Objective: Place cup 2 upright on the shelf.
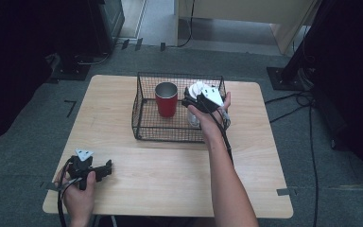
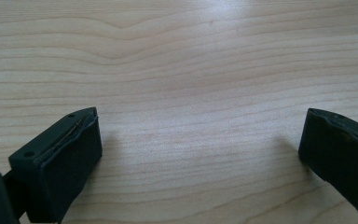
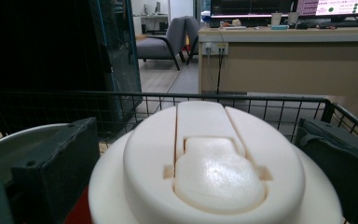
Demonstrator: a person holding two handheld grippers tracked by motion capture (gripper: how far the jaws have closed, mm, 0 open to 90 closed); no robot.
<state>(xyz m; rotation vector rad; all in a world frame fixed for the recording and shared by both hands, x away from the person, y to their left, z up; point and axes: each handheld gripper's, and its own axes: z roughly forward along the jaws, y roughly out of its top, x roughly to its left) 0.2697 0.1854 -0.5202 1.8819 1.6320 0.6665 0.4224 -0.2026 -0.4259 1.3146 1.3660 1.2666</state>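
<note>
A black wire basket (image 1: pixel 142 118) stands at the back middle of the wooden table (image 1: pixel 170 179). A red cup (image 1: pixel 166 100) with a metal rim is upright inside it. To the right of the cup, over the basket, a hand holds my right gripper (image 1: pixel 193 98). In the right gripper view a white lid (image 3: pixel 214 172) with a flip tab lies between the jaws of my right gripper (image 3: pixel 198 140), which stand wide on either side of it. My left gripper (image 1: pixel 106 168) rests at the table's front left, open (image 2: pixel 200 135) over bare wood, with nothing between its jaws.
The basket's far wire wall (image 3: pixel 261 100) rises just behind the lid. Cables (image 1: pixel 288 101) run across the grey floor to the right of the table. Black stands (image 1: pixel 288 71) and dark equipment (image 1: pixel 99 23) lie beyond the table's back edge.
</note>
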